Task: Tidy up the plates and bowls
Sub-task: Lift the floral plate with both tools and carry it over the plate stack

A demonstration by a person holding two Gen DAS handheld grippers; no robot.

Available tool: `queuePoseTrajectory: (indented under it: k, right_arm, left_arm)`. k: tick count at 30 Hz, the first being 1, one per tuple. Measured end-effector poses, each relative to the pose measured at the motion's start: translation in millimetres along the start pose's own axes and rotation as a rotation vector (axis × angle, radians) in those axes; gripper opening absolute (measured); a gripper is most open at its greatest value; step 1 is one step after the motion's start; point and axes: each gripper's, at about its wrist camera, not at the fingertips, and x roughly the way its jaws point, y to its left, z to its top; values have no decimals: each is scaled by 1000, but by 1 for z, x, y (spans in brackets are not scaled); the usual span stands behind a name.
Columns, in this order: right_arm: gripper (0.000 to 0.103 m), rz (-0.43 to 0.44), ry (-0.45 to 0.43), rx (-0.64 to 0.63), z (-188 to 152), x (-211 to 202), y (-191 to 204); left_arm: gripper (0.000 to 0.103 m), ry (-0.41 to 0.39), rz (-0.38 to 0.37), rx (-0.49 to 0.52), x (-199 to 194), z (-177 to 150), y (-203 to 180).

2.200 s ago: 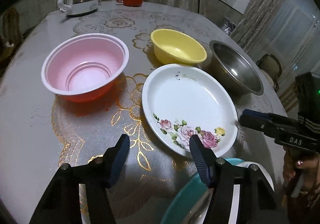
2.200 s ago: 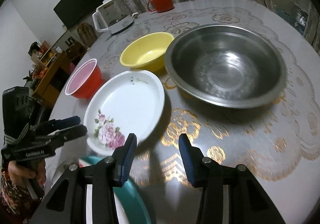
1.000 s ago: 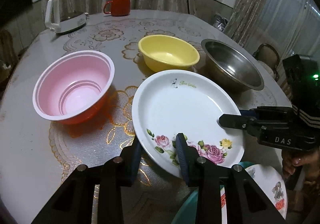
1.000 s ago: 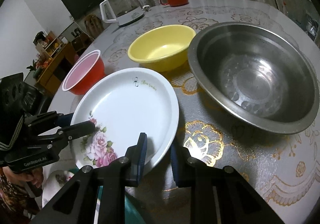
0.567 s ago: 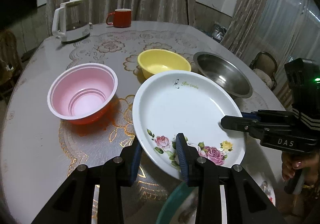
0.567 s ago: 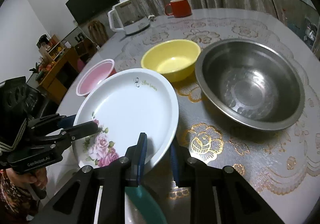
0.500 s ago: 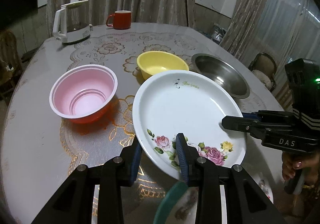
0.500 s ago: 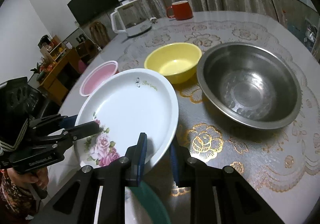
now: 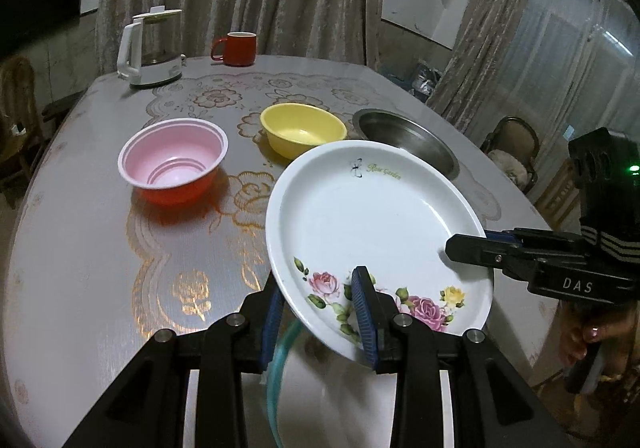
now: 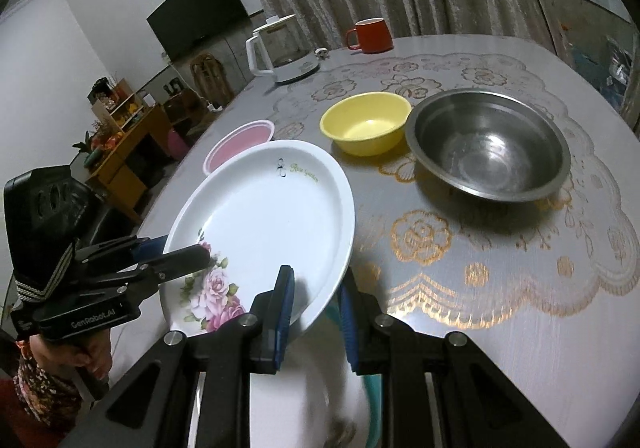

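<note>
- My left gripper (image 9: 320, 318) pinches the white rose-printed plate (image 9: 372, 224) at its near rim.
- My right gripper (image 10: 314, 314) fingers pinch its opposite rim, above the tabletop (image 10: 500, 288).

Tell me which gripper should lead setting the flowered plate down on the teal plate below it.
Left, narrowly. Both grippers clamp the flowered plate, but the left gripper grips the near rim, right above the teal plate. The right gripper holds the side rim.

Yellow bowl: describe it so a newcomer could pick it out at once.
On the round table with the gold-flowered cloth, three bowls stand in a row. The yellow bowl is the middle one, between the pink bowl and the steel bowl, and the smallest.
</note>
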Motion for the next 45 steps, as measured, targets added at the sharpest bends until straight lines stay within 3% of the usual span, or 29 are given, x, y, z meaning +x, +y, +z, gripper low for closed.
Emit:
queuePoseTrajectory:
  k: [10,24,45]
  right_arm:
    - [21,-15,-42,34,-36,-27,18]
    - [21,-6,-36,101,-71,-33,26]
    - [21,-36,-5,170,-101,-35,26]
  left_arm:
    - [34,-3,-17,27,-22,-26,-13]
    - [34,5,-15,34,-35,-53,-21]
    - [34,53,-13,73,-27,-78,-33]
